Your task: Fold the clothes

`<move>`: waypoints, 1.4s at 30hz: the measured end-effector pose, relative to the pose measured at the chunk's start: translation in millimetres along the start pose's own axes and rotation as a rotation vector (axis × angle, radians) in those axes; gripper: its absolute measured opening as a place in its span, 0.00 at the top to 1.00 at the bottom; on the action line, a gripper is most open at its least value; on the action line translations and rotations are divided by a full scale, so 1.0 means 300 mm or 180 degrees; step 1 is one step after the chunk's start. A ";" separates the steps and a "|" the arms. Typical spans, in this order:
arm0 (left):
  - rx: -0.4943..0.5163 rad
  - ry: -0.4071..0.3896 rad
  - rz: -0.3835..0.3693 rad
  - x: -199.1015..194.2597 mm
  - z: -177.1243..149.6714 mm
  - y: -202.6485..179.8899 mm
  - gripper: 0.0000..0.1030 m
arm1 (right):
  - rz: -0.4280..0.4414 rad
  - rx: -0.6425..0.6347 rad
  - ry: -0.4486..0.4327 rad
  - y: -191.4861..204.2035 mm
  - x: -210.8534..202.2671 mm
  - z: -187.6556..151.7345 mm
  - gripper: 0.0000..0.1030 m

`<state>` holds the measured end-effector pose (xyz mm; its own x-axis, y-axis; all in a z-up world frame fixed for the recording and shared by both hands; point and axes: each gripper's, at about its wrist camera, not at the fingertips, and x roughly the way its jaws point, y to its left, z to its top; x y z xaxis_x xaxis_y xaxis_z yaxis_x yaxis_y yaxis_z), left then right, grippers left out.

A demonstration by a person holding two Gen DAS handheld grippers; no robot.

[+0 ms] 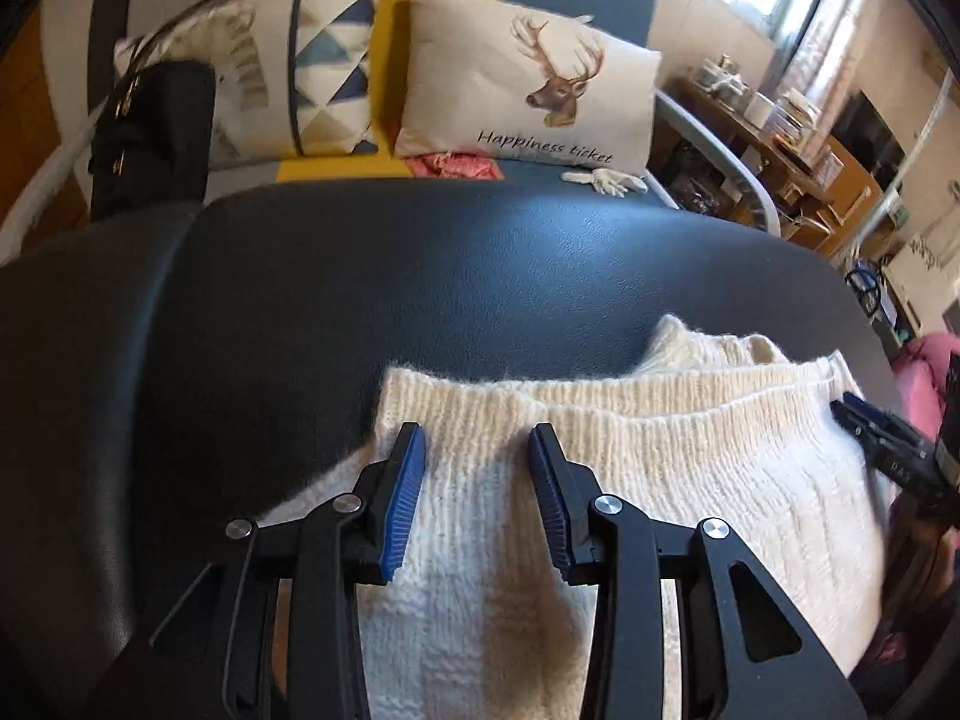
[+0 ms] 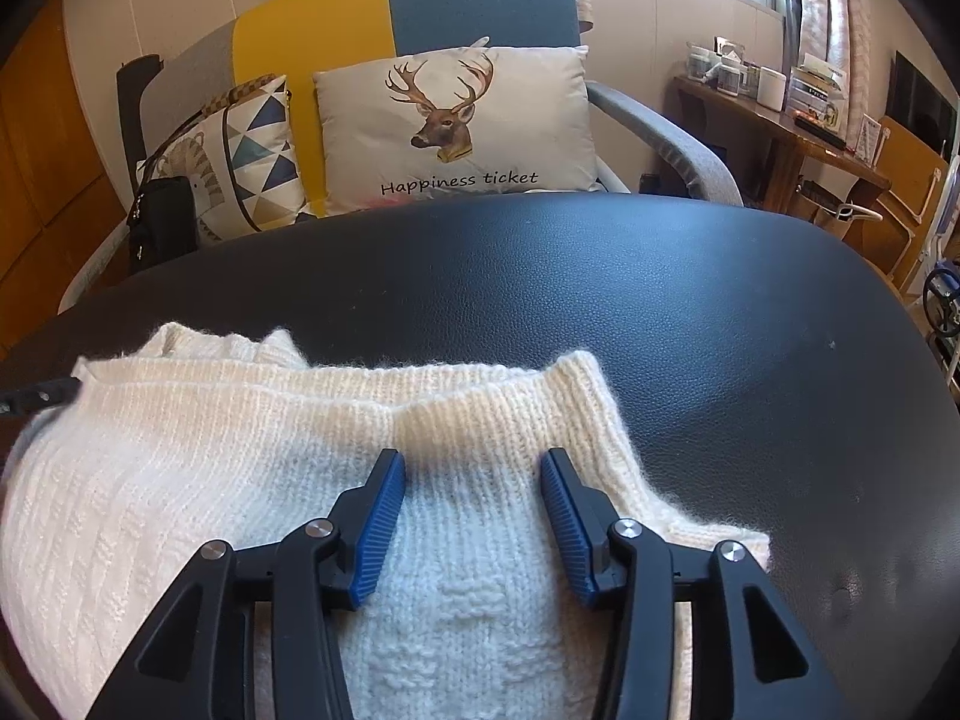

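A cream knitted sweater (image 1: pixel 660 456) lies folded on a black leather surface (image 1: pixel 420 276); its ribbed edges face away from me. My left gripper (image 1: pixel 477 432) hovers over the sweater's left end, jaws apart, and its blue pads (image 1: pixel 403 504) press on nothing. My right gripper (image 2: pixel 471 459) stands open over the sweater's (image 2: pixel 210 450) right end, close to the ribbed corner (image 2: pixel 582 384). Flat knit shows between both pairs of fingers, with no bunching. In the left wrist view the right gripper (image 1: pixel 882 438) shows at the sweater's right edge. The left gripper's tip (image 2: pixel 36 396) peeks in at the left of the right wrist view.
Beyond the black surface (image 2: pixel 690 300) is a blue and yellow sofa (image 2: pixel 480 0) with a deer cushion (image 2: pixel 456 126), a triangle-pattern cushion (image 2: pixel 252 150) and a black bag (image 2: pixel 162 222). A cluttered wooden desk (image 2: pixel 798 138) stands at the right. Pink cloth (image 1: pixel 924 360) lies at the right edge.
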<state>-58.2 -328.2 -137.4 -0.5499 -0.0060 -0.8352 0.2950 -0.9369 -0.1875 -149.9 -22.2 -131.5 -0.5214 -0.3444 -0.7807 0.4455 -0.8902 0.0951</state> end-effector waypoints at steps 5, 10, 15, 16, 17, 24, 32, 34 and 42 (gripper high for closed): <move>-0.0186 -0.0290 -0.0113 -0.139 -0.048 0.018 0.62 | 0.0098 -0.0003 -0.0067 0.018 -0.044 0.024 0.53; 0.0006 -0.0259 -0.0074 -0.155 -0.119 -0.023 0.62 | 0.0433 -0.0329 -0.0249 0.175 -0.127 0.051 0.53; -0.0123 -0.0104 -0.0048 -0.099 -0.127 0.001 0.62 | 0.0343 -0.0603 0.0208 0.337 0.019 0.030 0.53; -0.0180 -0.0124 -0.0105 -0.125 -0.124 0.010 0.62 | 0.0297 -0.0639 0.0278 0.348 0.042 0.021 0.53; -0.0197 -0.0171 -0.0128 -0.154 -0.130 0.016 0.62 | 0.0294 -0.0647 0.0181 0.348 0.024 0.020 0.53; -0.0203 -0.0464 -0.0510 -0.401 -0.332 0.092 0.62 | 0.0815 -0.0795 -0.0209 0.383 -0.211 -0.048 0.53; -0.0050 -0.0207 -0.0390 -0.350 -0.564 0.058 0.62 | 0.0851 -0.0826 -0.0003 0.437 -0.214 -0.217 0.53; -0.0176 -0.0231 -0.0423 -0.357 -0.558 0.071 0.62 | 0.0871 -0.0777 -0.0046 0.428 -0.208 -0.229 0.53; -0.0169 -0.0310 -0.0357 -0.389 -0.561 0.060 0.62 | 0.1014 -0.0592 -0.0107 0.380 -0.295 -0.219 0.53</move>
<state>143.0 -285.6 -130.3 -0.6542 0.0613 -0.7538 0.2670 -0.9138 -0.3061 -5.1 -73.5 -92.3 -0.3575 -0.6077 -0.7091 0.7124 -0.6684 0.2137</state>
